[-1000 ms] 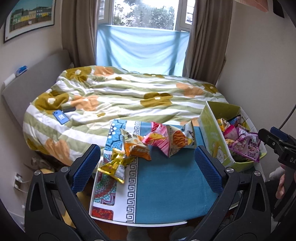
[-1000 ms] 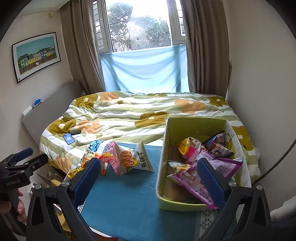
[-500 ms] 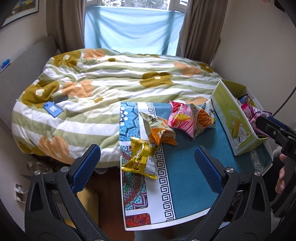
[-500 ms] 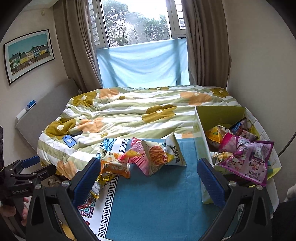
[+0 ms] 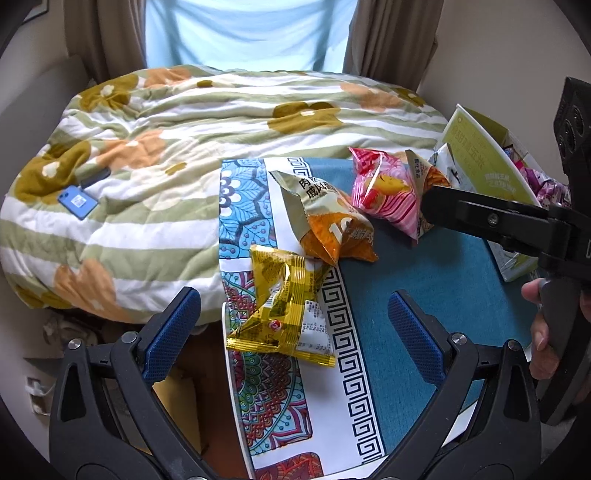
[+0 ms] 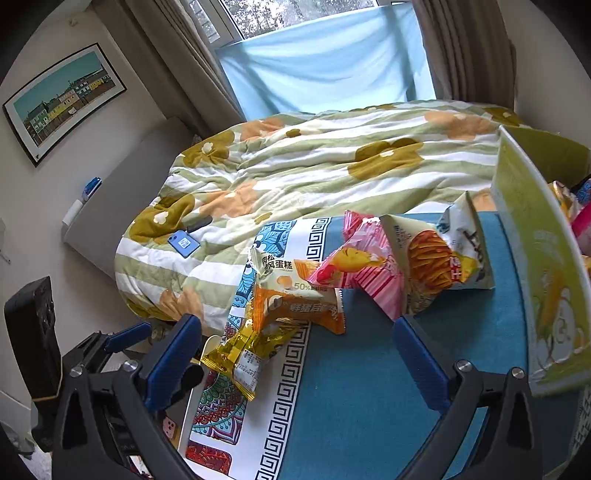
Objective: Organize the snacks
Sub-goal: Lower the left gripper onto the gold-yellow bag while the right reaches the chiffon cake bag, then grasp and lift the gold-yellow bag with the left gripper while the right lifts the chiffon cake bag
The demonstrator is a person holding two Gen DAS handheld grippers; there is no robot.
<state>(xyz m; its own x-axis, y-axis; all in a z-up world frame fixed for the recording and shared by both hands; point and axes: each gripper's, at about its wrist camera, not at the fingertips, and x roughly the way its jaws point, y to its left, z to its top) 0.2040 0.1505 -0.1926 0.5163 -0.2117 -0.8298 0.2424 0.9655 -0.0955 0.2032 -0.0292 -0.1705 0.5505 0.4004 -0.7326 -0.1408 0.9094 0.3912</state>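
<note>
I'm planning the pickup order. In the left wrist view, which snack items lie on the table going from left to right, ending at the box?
Gold packet → orange-and-beige cake packet → pink packet → green box.

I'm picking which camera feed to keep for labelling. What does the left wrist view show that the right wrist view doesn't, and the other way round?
Only the left wrist view shows the right gripper from the side, with the hand on its handle, and the purple packets in the box.

Only the right wrist view shows the framed picture, the window and the left gripper from outside.

Both show the yellow packet, orange packet, pink packet, chips packet, box, blue tablecloth, quilt and blue phone.
</note>
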